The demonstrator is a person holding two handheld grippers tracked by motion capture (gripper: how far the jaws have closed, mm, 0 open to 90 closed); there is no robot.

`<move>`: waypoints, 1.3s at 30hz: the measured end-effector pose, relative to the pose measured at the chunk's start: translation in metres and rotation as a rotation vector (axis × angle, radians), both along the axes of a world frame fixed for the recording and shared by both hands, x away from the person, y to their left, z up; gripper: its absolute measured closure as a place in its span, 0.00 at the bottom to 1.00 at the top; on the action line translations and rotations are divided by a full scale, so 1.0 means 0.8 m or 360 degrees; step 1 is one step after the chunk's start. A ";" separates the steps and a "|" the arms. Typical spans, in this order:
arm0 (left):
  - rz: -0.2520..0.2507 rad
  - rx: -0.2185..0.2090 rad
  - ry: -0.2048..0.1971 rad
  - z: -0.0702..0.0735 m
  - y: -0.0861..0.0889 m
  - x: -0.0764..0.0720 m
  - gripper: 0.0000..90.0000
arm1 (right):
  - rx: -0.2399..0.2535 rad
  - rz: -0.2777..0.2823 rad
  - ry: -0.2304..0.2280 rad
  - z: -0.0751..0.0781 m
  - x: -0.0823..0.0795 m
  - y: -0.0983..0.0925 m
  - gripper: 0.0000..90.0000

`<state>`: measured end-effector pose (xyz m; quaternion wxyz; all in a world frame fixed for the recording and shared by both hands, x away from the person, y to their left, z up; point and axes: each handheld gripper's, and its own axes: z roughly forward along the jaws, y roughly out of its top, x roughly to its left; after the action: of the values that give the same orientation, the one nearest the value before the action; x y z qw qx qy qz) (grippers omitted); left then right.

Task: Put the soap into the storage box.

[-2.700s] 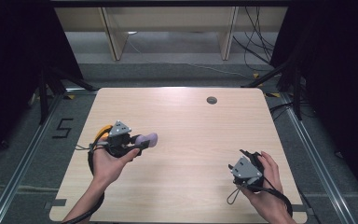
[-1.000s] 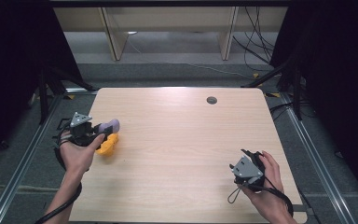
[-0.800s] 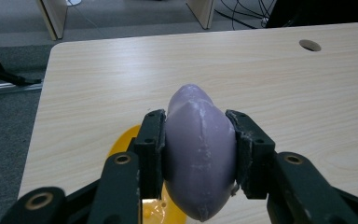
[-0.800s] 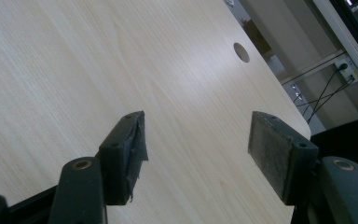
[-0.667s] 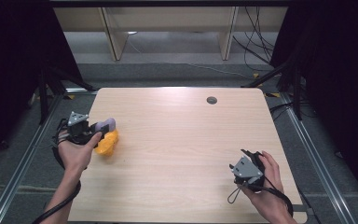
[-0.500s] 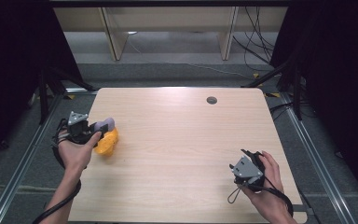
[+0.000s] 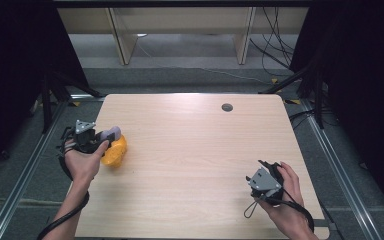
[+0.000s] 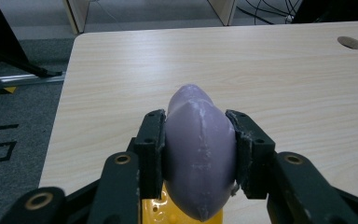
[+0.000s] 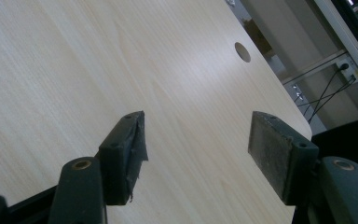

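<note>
Left hand (image 7: 82, 162) reaches in along the table's (image 7: 195, 165) left edge, left gripper (image 7: 111, 134) pointing right, roughly level, clamped on a purple egg-shaped lump (image 8: 199, 154). Lump sits just above a yellow holed bowl (image 7: 115, 151); contact with it unclear, and what's inside the bowl is hidden. Right hand (image 7: 282, 202) rests near the front right corner. Right gripper (image 9: 196, 149) jaws apart, nothing between them, low over bare wood.

A light wooden table (image 7: 195, 165) with rounded corners fills the centre of the high view. A round cable hole (image 7: 227, 107) sits near its upper edge, right of centre. A yellow object (image 7: 116, 151) lies on the tabletop near the left edge, at mid height of the frame.
</note>
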<state>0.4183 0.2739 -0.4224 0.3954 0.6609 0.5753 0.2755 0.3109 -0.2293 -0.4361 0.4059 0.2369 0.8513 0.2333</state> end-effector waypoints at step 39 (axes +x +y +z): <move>0.0033 0.0099 0.0122 -0.063 -0.010 -0.002 0.65 | -0.0007 0.0000 0.0016 -0.002 0.000 0.001 0.41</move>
<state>0.4164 0.2658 -0.4724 0.3495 0.6768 0.5881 0.2719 0.3109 -0.2285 -0.4380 0.4021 0.2371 0.8538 0.2304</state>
